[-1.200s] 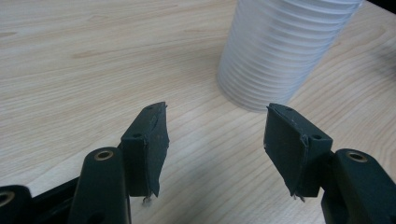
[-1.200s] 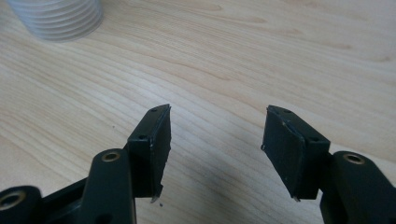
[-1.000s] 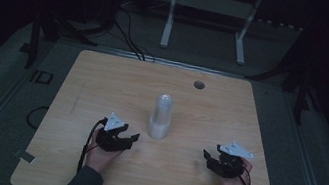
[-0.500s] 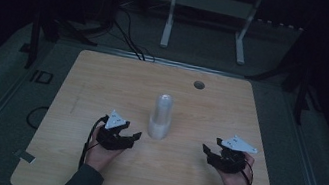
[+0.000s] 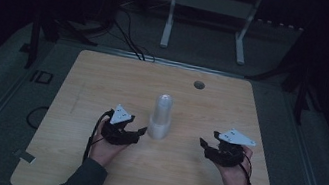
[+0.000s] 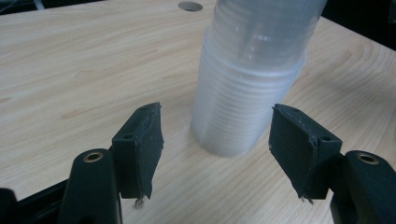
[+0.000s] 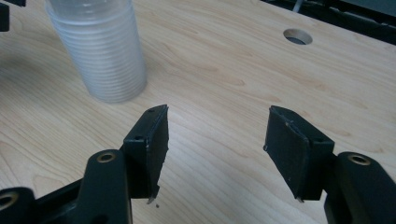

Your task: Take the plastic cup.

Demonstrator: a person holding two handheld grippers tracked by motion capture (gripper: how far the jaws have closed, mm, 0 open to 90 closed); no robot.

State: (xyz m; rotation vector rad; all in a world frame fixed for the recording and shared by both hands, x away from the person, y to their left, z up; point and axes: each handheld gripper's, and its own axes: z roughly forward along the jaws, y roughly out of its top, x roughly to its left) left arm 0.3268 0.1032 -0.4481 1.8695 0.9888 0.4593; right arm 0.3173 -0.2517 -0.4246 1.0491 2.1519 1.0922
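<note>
Upright on the table [image 5: 103, 82], the stack of clear cups [image 5: 161, 117] stands just ahead of the left gripper [image 5: 142, 130], whose fingers [image 6: 140, 144], just opening, gape empty short of its base, while the right gripper [image 5: 202, 143], likewise parted and empty, sits well apart.

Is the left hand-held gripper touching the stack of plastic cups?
Apart. In the left gripper view, bare table shows between the open jaws of the left hand-held gripper and the stack of plastic cups standing just beyond them.
</note>
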